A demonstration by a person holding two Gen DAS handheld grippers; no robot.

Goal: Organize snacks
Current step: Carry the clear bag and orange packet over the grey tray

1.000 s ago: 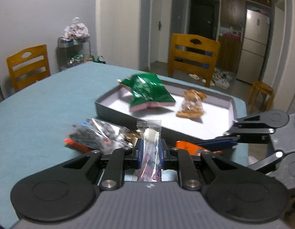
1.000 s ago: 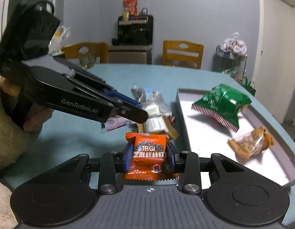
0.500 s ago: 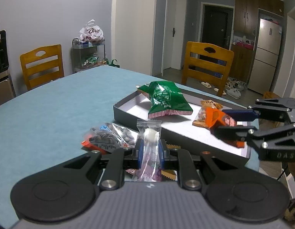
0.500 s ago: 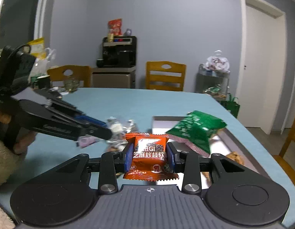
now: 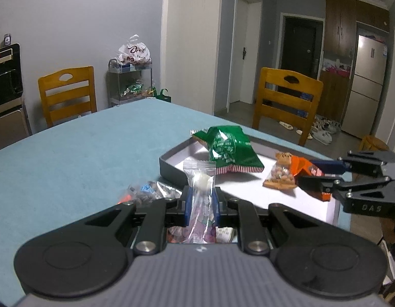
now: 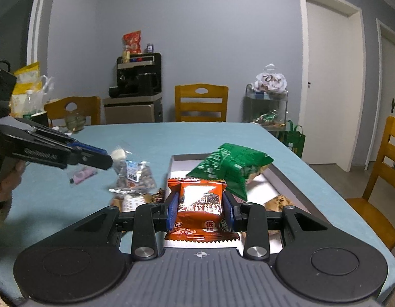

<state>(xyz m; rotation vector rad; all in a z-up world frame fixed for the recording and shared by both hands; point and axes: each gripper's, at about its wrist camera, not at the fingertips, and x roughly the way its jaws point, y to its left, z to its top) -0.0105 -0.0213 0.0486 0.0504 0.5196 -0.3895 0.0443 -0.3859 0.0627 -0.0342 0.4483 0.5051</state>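
Note:
My left gripper (image 5: 200, 202) is shut on a clear packet with a white sweet (image 5: 200, 179), held above the table near the tray's near corner. My right gripper (image 6: 200, 208) is shut on an orange snack packet (image 6: 201, 202), held over the tray; it also shows in the left wrist view (image 5: 303, 168). The dark tray (image 5: 171, 165) with a white floor holds a green bag (image 5: 226, 148) and a clear bag of nuts (image 5: 280, 176). Several loose snack packets (image 6: 133, 174) lie on the table left of the tray.
The table has a blue-green cloth (image 5: 82, 148). Wooden chairs (image 5: 286, 99) stand around it. A shelf cart with bags (image 5: 131, 81) stands at the wall. A fridge (image 5: 366, 87) is far right. A coffee machine (image 6: 138, 76) sits on a cabinet.
Both grippers have lifted with their packets. The right gripper has carried the orange packet from beside the tray to above the tray, near the nut bag.

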